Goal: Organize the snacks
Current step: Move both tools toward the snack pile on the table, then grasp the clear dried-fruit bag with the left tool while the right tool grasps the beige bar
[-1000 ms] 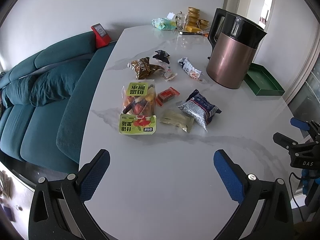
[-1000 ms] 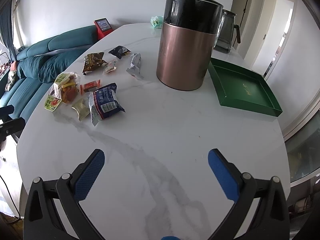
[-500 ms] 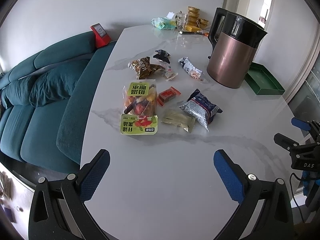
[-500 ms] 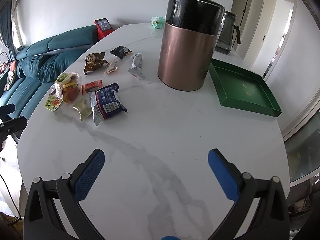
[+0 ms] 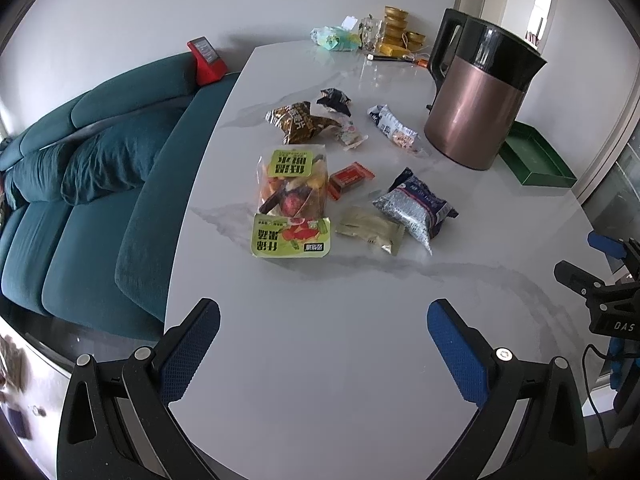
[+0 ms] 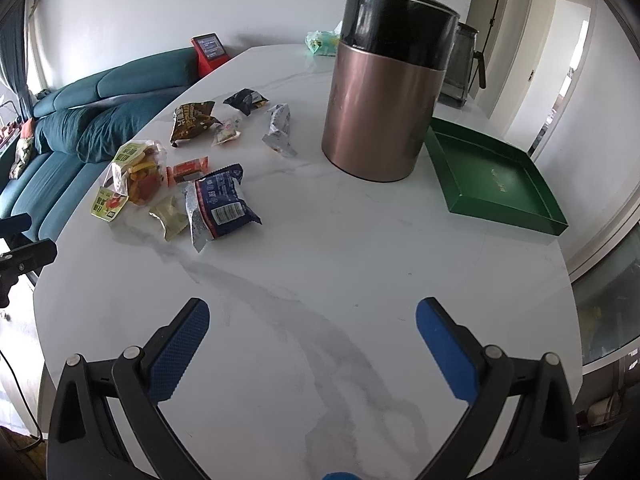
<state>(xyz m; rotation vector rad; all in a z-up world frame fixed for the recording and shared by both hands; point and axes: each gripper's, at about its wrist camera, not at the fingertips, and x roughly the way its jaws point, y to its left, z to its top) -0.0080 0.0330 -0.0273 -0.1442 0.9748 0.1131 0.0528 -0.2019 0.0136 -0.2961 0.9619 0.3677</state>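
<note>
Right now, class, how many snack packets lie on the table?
8: green-label fruit bag, red bar, pale sachet, blue-silver pack, brown bag, black packet, small candy, silver wrapper. None looks hidden.

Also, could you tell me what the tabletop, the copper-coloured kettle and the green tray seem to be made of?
The white grey-veined tabletop looks like polished marble or a stone-look slab, going by its soft reflections. The copper-coloured kettle body looks like brushed metal with a glossy black, probably plastic, top. The shallow green tray looks matte, perhaps card or lacquered wood.
</note>
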